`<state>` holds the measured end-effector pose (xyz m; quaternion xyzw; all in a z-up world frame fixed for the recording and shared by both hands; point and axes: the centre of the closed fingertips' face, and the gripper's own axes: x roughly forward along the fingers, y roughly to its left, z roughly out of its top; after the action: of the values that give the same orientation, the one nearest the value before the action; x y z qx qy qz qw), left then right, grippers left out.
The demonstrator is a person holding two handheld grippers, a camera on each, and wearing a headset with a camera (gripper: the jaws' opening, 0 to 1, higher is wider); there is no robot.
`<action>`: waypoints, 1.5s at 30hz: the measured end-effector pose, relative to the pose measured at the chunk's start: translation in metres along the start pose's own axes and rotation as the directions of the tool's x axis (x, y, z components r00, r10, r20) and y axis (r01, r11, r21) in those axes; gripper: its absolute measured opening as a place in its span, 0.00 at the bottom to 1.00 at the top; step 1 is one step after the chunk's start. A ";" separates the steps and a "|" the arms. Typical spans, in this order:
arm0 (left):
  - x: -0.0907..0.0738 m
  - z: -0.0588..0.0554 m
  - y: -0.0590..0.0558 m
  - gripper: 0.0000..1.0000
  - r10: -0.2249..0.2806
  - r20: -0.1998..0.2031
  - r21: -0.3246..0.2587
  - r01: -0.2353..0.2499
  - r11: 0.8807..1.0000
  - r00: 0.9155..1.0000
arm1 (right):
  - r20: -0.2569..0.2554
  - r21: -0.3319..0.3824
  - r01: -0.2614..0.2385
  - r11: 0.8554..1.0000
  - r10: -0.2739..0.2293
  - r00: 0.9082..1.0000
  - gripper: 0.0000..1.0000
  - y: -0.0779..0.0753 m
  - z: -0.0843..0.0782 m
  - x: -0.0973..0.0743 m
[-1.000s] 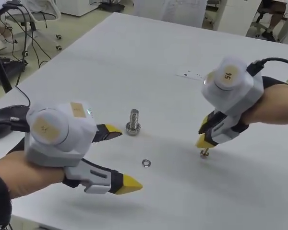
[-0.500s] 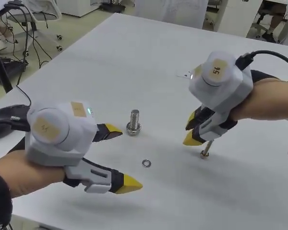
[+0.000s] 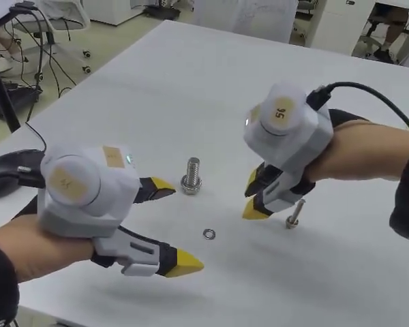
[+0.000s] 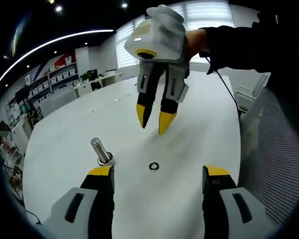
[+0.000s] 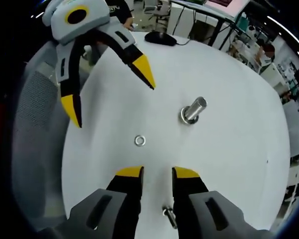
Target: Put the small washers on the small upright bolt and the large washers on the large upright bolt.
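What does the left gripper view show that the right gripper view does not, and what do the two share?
The left gripper view adds the right gripper from in front, jaws apart and empty, with blinds behind it. The right gripper view adds the left gripper, jaws wide, the small bolt low between its own jaws, and a mouse. Both share the large bolt, the loose washer and the white table.

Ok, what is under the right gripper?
The small bolt, leaning, stands on the table beside the right gripper's tips. Whether washers sit on it is too small to tell; the gripper covers the table behind.
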<state>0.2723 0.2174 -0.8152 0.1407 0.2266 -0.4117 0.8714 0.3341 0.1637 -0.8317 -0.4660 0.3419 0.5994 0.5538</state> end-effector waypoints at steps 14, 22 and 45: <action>-0.001 -0.001 0.000 0.71 0.001 0.000 0.000 -0.001 1.000 1.000 | -0.011 -0.040 -0.042 0.998 0.041 0.999 0.24 0.013 0.013 0.017; -0.002 -0.001 0.001 0.71 0.004 0.002 -0.001 -0.004 1.000 1.000 | -0.015 -0.055 -0.070 0.996 0.069 0.997 0.23 0.021 0.022 0.029; 0.000 0.001 0.003 0.71 0.008 0.011 -0.005 -0.008 1.000 1.000 | -0.061 -0.081 -0.117 0.990 0.112 0.992 0.21 0.032 0.024 0.056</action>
<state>0.2748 0.2193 -0.8144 0.1370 0.2223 -0.4084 0.8746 0.3015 0.2001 -0.8800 -0.4855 0.3578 0.6306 0.4884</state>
